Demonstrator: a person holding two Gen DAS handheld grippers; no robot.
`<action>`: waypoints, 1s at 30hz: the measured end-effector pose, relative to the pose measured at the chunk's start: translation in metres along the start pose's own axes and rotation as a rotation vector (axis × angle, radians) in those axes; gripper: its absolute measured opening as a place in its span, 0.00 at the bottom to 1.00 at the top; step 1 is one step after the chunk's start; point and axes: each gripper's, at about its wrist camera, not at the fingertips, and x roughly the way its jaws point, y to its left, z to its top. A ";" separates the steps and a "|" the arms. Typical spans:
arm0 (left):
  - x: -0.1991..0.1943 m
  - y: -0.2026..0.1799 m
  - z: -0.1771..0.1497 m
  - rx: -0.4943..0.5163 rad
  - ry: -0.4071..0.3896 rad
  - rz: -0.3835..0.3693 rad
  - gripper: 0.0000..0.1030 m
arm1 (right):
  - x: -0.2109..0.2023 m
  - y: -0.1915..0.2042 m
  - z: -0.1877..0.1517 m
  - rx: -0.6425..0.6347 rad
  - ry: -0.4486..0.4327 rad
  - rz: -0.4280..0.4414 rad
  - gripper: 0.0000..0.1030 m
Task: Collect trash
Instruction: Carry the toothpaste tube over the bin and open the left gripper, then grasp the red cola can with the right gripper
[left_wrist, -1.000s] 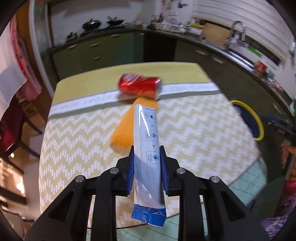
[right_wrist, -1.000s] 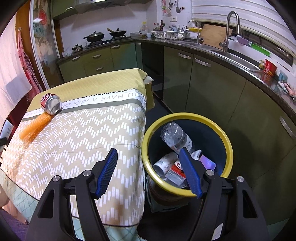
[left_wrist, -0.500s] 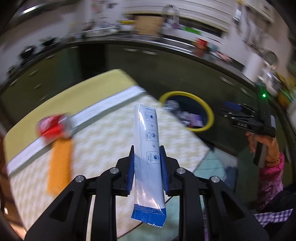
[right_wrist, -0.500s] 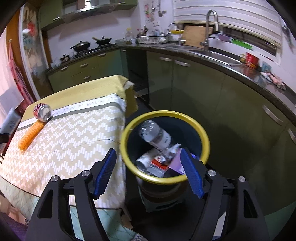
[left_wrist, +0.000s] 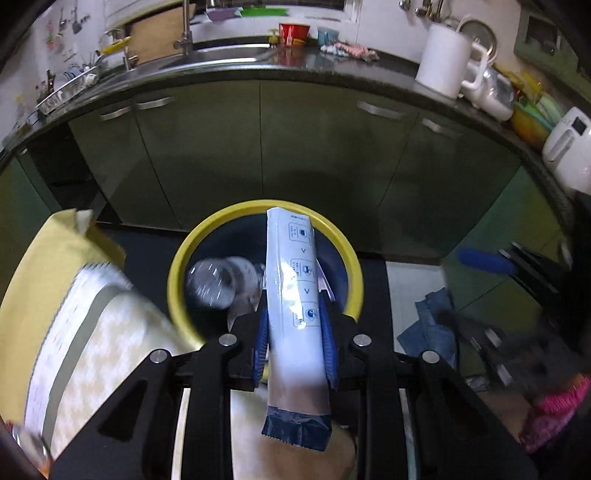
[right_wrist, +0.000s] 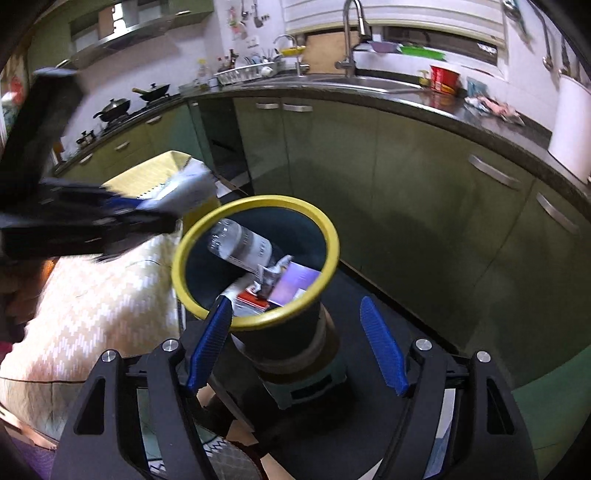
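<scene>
My left gripper (left_wrist: 295, 332) is shut on a long white and blue wrapper (left_wrist: 295, 306), held over the near rim of the yellow-rimmed trash bin (left_wrist: 192, 254). The bin holds a clear plastic bottle (left_wrist: 218, 284) and other trash. In the right wrist view the bin (right_wrist: 321, 225) stands on the floor just ahead, with the bottle (right_wrist: 240, 243) and cartons inside. My right gripper (right_wrist: 295, 332) is open and empty, near the bin's front. The left gripper with the wrapper (right_wrist: 177, 192) comes in blurred from the left.
The table with a yellow chevron cloth (left_wrist: 92, 332) is left of the bin; it also shows in the right wrist view (right_wrist: 103, 295). Green kitchen cabinets (right_wrist: 406, 184) and a dark counter with a sink curve behind. A blue cloth (left_wrist: 432, 325) lies on the floor.
My left gripper has swung from the table to over the bin, still holding the wrapper. My right gripper has drawn a little closer to the bin and stays open.
</scene>
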 end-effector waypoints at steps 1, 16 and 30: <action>0.014 0.000 0.007 0.000 0.008 -0.009 0.24 | 0.000 -0.003 -0.001 0.006 0.004 -0.002 0.69; -0.073 0.030 -0.053 -0.124 -0.187 -0.018 0.69 | 0.016 0.011 0.000 -0.015 0.021 0.052 0.71; -0.214 0.092 -0.236 -0.369 -0.293 0.189 0.73 | 0.051 0.194 0.086 -0.422 0.017 0.409 0.77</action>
